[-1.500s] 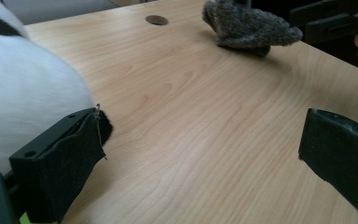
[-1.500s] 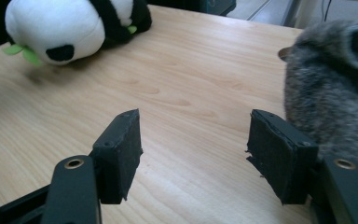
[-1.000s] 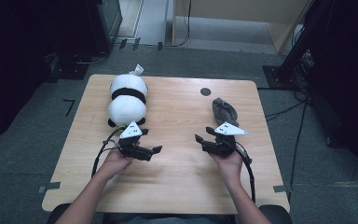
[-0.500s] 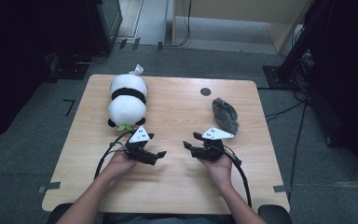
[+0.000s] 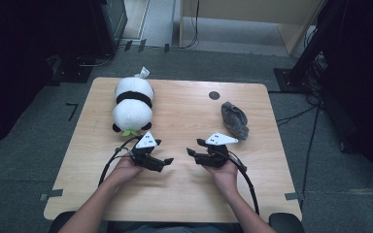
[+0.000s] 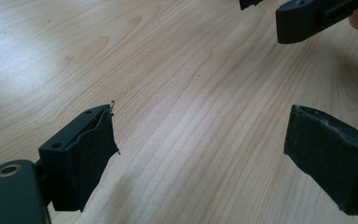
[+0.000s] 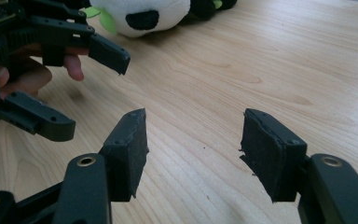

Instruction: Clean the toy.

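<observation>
Both tongs apart, empty – left tongs (image 5: 167,160), right tongs (image 5: 190,152) – over pale grained wooden table (image 5: 184,116); plush round panda (image 5: 133,103) near.

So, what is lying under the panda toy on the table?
The panda toy lies directly on the wooden table. A green bit shows at its near end. Whatever its body covers is hidden.
</observation>
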The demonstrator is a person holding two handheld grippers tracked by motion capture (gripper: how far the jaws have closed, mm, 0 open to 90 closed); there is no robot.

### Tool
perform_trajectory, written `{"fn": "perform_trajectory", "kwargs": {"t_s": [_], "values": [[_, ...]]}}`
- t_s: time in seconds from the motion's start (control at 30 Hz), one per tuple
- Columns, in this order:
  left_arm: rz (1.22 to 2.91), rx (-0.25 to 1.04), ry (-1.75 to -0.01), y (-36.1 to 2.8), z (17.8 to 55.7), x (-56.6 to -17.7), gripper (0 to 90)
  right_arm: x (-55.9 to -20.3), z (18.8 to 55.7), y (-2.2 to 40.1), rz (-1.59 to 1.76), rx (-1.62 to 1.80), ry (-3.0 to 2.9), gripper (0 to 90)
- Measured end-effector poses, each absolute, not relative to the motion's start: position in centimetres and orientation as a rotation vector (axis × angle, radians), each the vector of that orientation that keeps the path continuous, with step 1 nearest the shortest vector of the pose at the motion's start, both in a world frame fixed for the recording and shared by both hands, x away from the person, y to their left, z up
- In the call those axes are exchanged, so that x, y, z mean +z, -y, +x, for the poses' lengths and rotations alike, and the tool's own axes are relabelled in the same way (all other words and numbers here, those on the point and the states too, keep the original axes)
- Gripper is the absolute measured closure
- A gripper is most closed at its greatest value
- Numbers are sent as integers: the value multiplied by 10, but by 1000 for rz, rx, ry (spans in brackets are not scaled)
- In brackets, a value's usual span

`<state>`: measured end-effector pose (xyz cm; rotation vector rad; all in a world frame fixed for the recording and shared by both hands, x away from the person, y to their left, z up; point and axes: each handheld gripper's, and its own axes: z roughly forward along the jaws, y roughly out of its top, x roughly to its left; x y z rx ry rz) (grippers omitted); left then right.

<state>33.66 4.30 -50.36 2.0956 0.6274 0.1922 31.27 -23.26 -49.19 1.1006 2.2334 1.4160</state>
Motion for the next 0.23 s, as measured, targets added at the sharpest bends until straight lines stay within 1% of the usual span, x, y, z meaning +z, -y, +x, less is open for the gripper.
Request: {"fn": "perform_trajectory", "kwargs": {"t_s": [0.23], "values": [[2118, 214, -603, -43, 336, -506, 86, -493, 315, 232, 1106, 1409, -2238, 410]]}}
